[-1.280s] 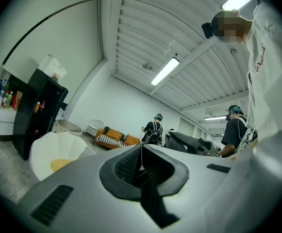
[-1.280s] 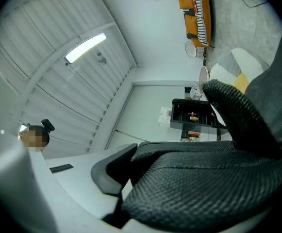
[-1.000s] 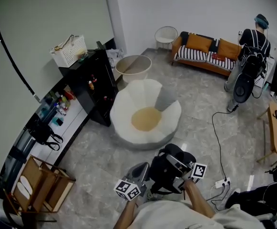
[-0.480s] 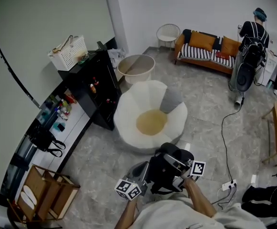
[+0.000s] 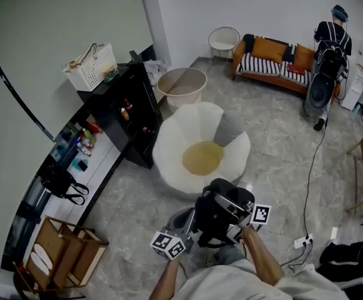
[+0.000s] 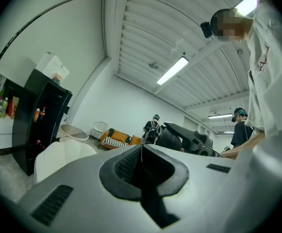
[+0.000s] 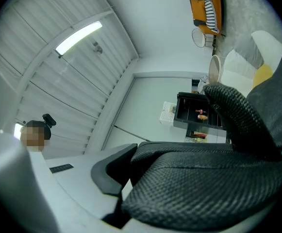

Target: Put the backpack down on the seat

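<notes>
The seat [image 5: 175, 144] is a white, petal-shaped floor chair with a yellow centre cushion [image 5: 202, 157] and a grey pillow [image 5: 228, 129]. The black backpack [image 5: 222, 212] hangs just in front of its near edge, above the floor. My right gripper [image 5: 240, 225] is shut on the backpack's black mesh strap [image 7: 199, 178], which fills the right gripper view across that gripper [image 7: 133, 171]. My left gripper [image 5: 188, 222] sits against the backpack's left side. In the left gripper view, its pads [image 6: 141, 147] meet with nothing visible between them, and the backpack [image 6: 184, 137] is to the right.
A black cabinet [image 5: 128, 114] with a white basket [image 5: 92, 65] on top stands left of the seat. A round tub [image 5: 182, 85] sits behind it. An orange sofa [image 5: 275, 61] and a person [image 5: 331, 39] are at the far right. A cable and power strip [image 5: 301, 239] lie on the floor.
Both grippers and the backpack have moved forward towards the white seat. The gap between the backpack and the seat's near edge has shrunk. The holds look unchanged.
</notes>
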{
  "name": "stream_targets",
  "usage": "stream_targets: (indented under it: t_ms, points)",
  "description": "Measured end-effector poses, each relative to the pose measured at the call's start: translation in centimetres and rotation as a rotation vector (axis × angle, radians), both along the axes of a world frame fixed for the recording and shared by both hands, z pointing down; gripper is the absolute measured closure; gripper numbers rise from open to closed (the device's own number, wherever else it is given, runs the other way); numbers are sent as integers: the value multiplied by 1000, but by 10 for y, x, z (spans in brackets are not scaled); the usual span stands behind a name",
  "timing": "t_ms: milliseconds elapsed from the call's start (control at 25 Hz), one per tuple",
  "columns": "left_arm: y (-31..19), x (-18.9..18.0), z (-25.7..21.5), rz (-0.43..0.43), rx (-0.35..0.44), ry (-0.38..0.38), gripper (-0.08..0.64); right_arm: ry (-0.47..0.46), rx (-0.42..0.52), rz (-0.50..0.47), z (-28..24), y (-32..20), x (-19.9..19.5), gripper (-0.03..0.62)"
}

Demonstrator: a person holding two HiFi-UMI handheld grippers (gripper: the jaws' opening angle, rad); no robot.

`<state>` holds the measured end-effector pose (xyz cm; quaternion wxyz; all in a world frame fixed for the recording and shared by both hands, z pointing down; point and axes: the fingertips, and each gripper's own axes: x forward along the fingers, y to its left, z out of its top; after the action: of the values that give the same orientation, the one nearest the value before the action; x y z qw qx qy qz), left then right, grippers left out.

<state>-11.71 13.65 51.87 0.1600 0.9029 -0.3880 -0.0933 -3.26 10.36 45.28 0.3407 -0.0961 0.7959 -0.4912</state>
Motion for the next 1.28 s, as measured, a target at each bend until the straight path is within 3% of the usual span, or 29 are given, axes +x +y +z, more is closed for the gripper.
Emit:
stream_targets:
  t_ms: [480, 840, 1280]
  points:
    - [-25, 6, 6, 11, 7, -24, 528, 37, -41, 14, 22, -20, 10, 549]
    - [-63, 20, 26, 34, -31, -22, 528, 31, -66, 22, 46, -44, 18, 549]
    - [-153, 37, 20, 34, -50, -42, 528, -8, -73, -14, 43, -127, 27, 549]
